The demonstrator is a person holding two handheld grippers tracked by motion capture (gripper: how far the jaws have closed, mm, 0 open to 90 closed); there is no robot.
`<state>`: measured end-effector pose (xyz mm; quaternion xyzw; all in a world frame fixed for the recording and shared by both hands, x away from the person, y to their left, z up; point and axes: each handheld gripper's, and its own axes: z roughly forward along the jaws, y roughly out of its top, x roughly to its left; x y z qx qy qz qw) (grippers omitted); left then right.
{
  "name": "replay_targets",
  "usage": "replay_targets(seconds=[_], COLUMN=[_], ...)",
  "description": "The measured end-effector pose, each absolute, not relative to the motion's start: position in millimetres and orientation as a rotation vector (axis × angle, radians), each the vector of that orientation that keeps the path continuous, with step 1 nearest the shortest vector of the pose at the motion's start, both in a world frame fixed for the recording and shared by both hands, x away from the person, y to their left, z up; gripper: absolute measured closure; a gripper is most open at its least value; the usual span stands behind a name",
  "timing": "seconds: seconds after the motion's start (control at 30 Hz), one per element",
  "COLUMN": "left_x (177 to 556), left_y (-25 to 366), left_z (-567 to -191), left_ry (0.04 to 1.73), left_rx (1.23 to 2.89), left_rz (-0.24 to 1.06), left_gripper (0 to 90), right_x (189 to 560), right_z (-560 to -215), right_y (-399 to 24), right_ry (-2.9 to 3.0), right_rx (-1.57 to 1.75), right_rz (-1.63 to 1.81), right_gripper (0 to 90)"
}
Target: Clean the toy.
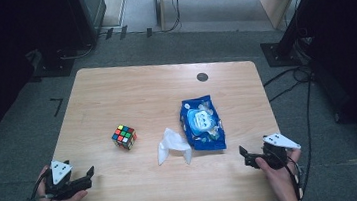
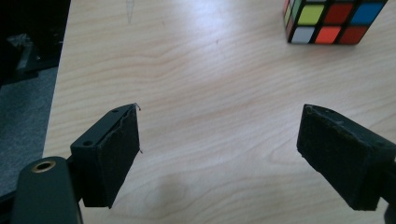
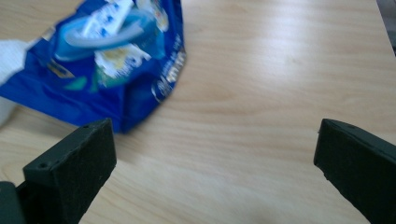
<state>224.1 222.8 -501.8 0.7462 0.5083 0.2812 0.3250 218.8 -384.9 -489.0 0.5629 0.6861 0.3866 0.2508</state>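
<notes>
A colourful puzzle cube (image 1: 124, 137) stands on the wooden table (image 1: 130, 90), left of centre; its side faces also appear at the top right of the left gripper view, cube (image 2: 334, 21). A crumpled white wipe (image 1: 172, 145) lies beside a blue wet-wipe pack (image 1: 201, 123), seen close in the right gripper view as pack (image 3: 100, 60). My left gripper (image 1: 89, 174) rests near the front left edge, open and empty (image 2: 219, 154). My right gripper (image 1: 245, 155) sits at the front right, open and empty (image 3: 215, 168).
A small dark round grommet (image 1: 202, 77) sits in the table near its far edge. Cables (image 1: 289, 76) and a stand base (image 1: 282, 52) lie on the grey floor to the right. Dark equipment (image 1: 56, 58) stands at the far left.
</notes>
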Motion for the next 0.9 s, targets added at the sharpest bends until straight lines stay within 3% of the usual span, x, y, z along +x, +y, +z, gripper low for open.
replay_targets(seconds=[0.37, 0.63, 0.9], left_x=[226, 229, 237], left_y=[217, 218, 224], left_z=[-515, -517, -518], left_ry=[1.358, 1.371, 1.387], left_rx=[2.025, 2.022, 2.007], left_rz=[0.745, 0.749, 0.591], left_gripper=[13.4, 13.0, 13.1], right_x=[211, 213, 214], right_z=[-523, -526, -526], right_y=[-409, -407, -403], right_ry=[1.894, 1.901, 1.906], right_rx=[1.650, 1.662, 1.661], right_rz=[0.917, 0.845, 0.818], right_gripper=[0.0, 0.0, 0.0])
